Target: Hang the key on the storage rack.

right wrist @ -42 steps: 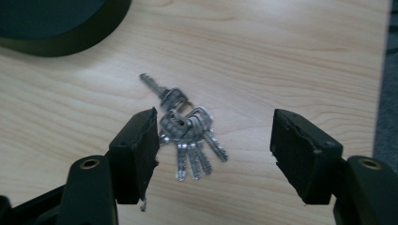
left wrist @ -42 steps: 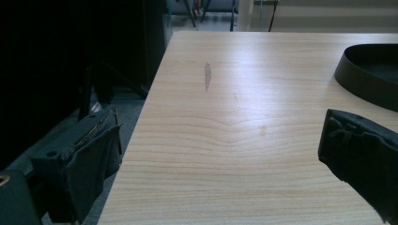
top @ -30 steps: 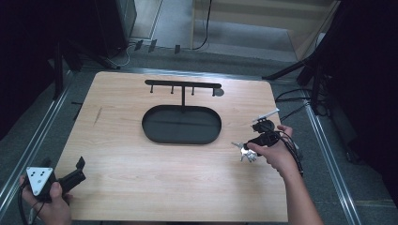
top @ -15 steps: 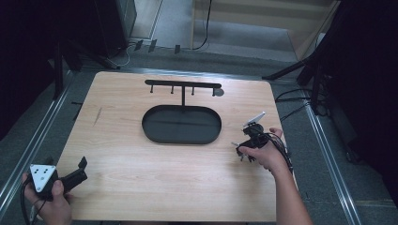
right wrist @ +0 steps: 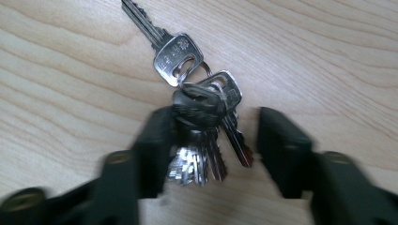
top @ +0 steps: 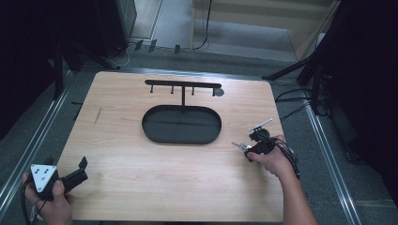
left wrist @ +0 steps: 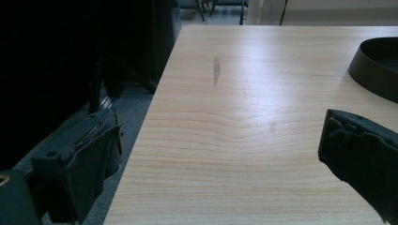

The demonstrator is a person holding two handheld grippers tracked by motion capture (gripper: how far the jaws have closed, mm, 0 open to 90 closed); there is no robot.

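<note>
Right claw [right wrist: 211,145] has lowered, closing around keys [right wrist: 202,108], seemingly ungripped.

The table [top: 141,187] is pale wood with fine, wavy brown grain, marked by a short grey smear towards ten o'clock from its centre. On it, the oval tray [top: 181,124] is matt black, and so is the rack [top: 183,85] rising at the tray's twelve o'clock. The bunch of keys [right wrist: 202,117] at about four o'clock from the tray is shiny silver, with one key wearing a dark grey head. The right gripper [right wrist: 211,140] has black jaws, and the left gripper [top: 70,176] is black too, topped by a light grey plate dotted with small dark spots. The floor around the table is grey.
</note>
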